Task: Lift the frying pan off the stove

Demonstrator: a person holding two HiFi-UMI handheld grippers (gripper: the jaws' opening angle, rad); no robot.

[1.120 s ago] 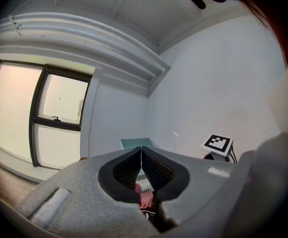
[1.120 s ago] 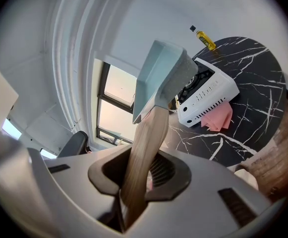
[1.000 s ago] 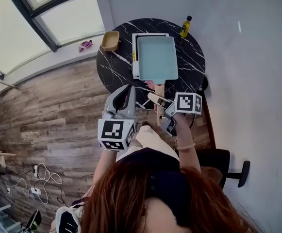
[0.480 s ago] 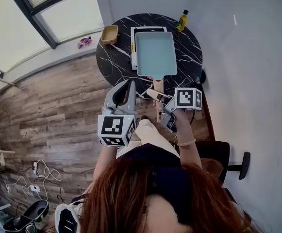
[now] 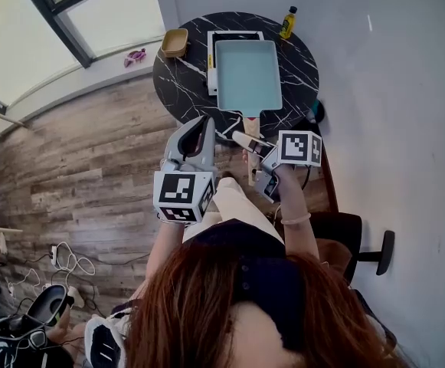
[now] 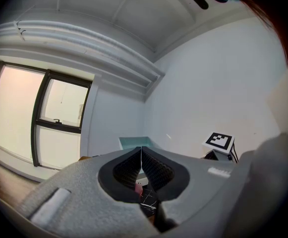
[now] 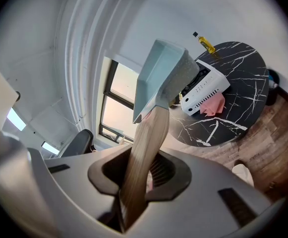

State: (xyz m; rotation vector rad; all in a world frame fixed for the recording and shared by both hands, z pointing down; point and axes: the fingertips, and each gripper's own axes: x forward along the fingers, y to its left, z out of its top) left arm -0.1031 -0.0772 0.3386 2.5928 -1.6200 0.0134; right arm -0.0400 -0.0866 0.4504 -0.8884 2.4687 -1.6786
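**Right gripper gripping pan handle, pan over the stove**

The right gripper (image 5: 247,141) is clamping the wooden handle (image 7: 146,148) of the frying pan (image 5: 247,77). Its fingers (image 7: 163,170) are pressing on both sides of the handle. The handle is pointing to 6 o'clock in the head view, toward the person.

The pan is a pale blue-green rectangle sitting over the white stove (image 5: 213,48), toward 12 o'clock on the round black marble bench (image 5: 180,90). In the right gripper view the pan (image 7: 161,78) is looking raised, with the stove (image 7: 205,89) showing beneath it; whether they are touching, cannot tell for sure.

The left gripper (image 5: 199,126) is hanging at 9 o'clock of the right gripper, off the bench edge and over the wood floor (image 5: 84,175). Its fingers (image 6: 156,170) are clenched together with nothing between them.

A yellow bottle (image 5: 288,23) is standing at 1 o'clock on the bench. A tan bowl (image 5: 175,43) is sitting at 10 o'clock. A pink cloth (image 7: 214,104) is lying just beside the stove on the bench.
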